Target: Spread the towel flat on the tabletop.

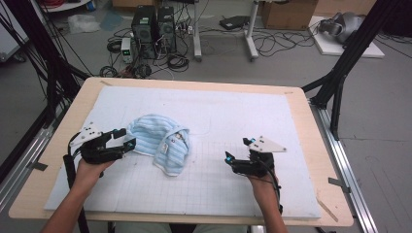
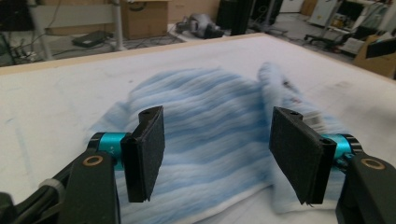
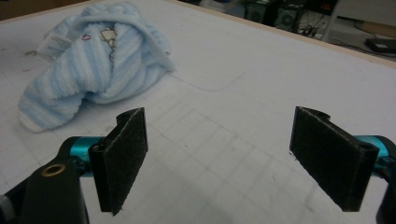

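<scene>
On the gridded mat (image 1: 218, 189), a crumpled ribbed striped towel (image 1: 160, 141)

High view looks down over the tabletop (image 1: 301, 145); both gripper views sit low, close, sharing the striped blue cloth (image 1: 160, 141).

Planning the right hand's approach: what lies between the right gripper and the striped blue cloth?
Nothing: in the high view and the right gripper view, only bare gridded mat separates the open right gripper from the striped blue cloth.

The striped cloth (image 2: 224, 154) runs blurred — its near edge cut off below.
</scene>
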Available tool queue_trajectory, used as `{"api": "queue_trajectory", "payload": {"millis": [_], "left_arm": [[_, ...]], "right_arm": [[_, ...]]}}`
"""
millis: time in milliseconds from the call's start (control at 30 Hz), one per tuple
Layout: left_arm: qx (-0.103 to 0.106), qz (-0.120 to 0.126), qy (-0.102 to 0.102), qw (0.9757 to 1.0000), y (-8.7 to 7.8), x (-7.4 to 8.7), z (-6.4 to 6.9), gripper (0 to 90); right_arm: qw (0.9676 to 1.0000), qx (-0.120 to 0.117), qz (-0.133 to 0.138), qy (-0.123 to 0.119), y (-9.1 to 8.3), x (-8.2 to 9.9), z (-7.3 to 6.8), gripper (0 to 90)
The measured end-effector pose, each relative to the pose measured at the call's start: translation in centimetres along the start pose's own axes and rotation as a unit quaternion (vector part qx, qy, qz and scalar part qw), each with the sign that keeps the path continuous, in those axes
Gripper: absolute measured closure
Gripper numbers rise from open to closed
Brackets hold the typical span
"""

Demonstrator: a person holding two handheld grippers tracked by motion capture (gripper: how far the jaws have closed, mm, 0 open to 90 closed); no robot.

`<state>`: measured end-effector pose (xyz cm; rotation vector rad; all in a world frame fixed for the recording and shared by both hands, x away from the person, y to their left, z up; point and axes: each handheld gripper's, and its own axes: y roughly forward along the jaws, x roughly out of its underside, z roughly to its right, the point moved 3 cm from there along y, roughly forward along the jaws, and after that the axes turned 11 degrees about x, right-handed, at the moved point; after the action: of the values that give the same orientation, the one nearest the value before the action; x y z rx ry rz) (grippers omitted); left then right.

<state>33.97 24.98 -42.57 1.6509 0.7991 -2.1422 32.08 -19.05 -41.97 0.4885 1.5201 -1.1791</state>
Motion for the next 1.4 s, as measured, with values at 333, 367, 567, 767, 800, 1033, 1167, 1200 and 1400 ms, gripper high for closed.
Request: {"api": "queue_trajectory", "payload": {"millis": [333,367,567,767,800,1033,1167,1200,1400], "left_arm": [[-0.037,-0.008,-0.009,0.9992,-0.8,0.8,-1.4,33.0],[-0.039,-0.006,-0.012,0.9992,-0.8,0.8,-1.5,33.1],[-0.048,-0.006,-0.019,0.9986,-1.1,1.0,-1.9,33.3],[-0.054,-0.015,-0.021,0.9982,-1.1,1.4,-1.9,33.6],[-0.056,-0.016,-0.02,0.9981,-1.1,1.5,-2.0,33.6],[-0.065,-0.015,-0.025,0.9975,-1.3,1.6,-2.1,33.9],[-0.076,-0.011,-0.025,0.9967,-1.5,1.6,-2.2,33.6],[-0.078,-0.01,-0.027,0.9966,-1.5,1.6,-2.2,33.6],[-0.074,-0.012,-0.026,0.9969,-1.0,1.5,-1.9,33.6]], "right_arm": [[0.9946,-0.088,-0.052,-0.011,7.1,-4.0,-3.3,11.5],[0.9936,-0.097,-0.056,-0.015,7.7,-4.5,-3.7,11.6],[0.9886,-0.133,-0.058,-0.039,10.9,-7.5,-6.0,33.1],[0.9807,-0.162,-0.084,-0.068,13.3,-7.7,-8.1,60.3],[0.9779,-0.173,-0.092,-0.072,13.4,-7.6,-8.3,69.2],[0.9716,-0.207,-0.08,-0.082,10.7,-6.5,-7.7,82.4],[0.9723,-0.202,-0.069,-0.095,7.3,-5.2,-6.5,82.4],[0.9728,-0.197,-0.067,-0.101,6.5,-4.8,-6.1,82.4],[0.9749,-0.176,-0.071,-0.117,2.8,-2.5,-4.8,82.7]]}}
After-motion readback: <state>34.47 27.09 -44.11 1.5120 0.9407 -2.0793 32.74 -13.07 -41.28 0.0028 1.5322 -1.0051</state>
